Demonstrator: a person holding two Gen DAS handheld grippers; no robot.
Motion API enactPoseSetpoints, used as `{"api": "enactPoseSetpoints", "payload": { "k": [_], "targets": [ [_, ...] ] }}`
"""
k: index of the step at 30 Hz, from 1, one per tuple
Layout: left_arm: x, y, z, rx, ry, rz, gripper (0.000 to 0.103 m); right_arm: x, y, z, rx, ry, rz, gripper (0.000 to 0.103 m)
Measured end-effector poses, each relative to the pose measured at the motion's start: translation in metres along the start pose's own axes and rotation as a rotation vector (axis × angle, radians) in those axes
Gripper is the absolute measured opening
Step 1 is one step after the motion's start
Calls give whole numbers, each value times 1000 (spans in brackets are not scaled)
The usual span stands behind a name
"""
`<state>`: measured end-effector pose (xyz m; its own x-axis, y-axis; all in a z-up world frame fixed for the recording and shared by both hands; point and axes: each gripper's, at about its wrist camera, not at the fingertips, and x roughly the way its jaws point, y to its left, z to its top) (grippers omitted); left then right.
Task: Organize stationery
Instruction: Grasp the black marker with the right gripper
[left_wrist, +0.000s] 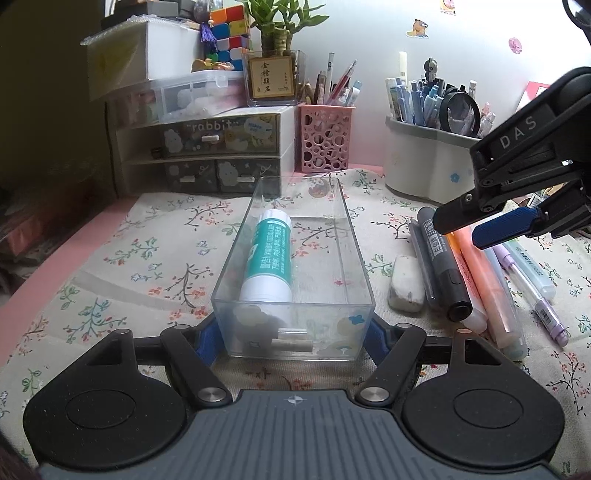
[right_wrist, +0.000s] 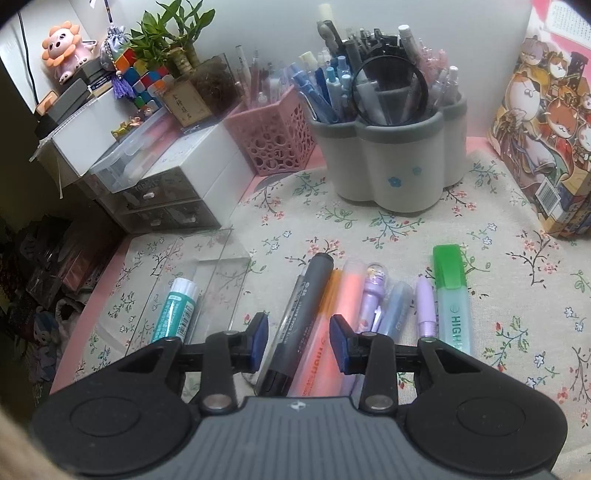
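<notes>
While the left gripper clamps the near end of the clear tray at the bottom centre of its view, its pads pressed on both side walls, the right gripper hangs over the row of pens — jaws partly open, nothing between the pads yet. Straddled in the lower middle of the right view are the grey marker and the orange highlighter, both lying lengthwise, running away up the frame, so the pads sit either side of the barrels, tilted steeply down. The tray lies to the left of them, the glue stick already inside, parallel to its long walls. Judging by the spacing, the right hand is the nearer one — the marker looks the likely pick.
</notes>
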<state>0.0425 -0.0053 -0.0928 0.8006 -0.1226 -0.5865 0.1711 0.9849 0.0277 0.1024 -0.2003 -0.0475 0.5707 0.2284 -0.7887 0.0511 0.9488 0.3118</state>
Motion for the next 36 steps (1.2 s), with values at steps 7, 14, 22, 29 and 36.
{"api": "enactPoseSetpoints", "payload": {
  "k": [7,14,22,29,36],
  "targets": [
    [1,-3,5,7,-22,-11,72,7,18,3,-63,0,-36,29],
    [8,-1,8,3,4,-36,72,21,22,-1,-86,38,-87,31],
    [10,-2,8,12,24,-29,72,23,26,-2,-153,47,-127,21],
    [10,-1,9,10,26,-32,72,27,21,6,-93,81,-94,13],
    [10,-1,8,11,25,-30,72,18,9,-1,-15,52,-49,12]
  ]
}}
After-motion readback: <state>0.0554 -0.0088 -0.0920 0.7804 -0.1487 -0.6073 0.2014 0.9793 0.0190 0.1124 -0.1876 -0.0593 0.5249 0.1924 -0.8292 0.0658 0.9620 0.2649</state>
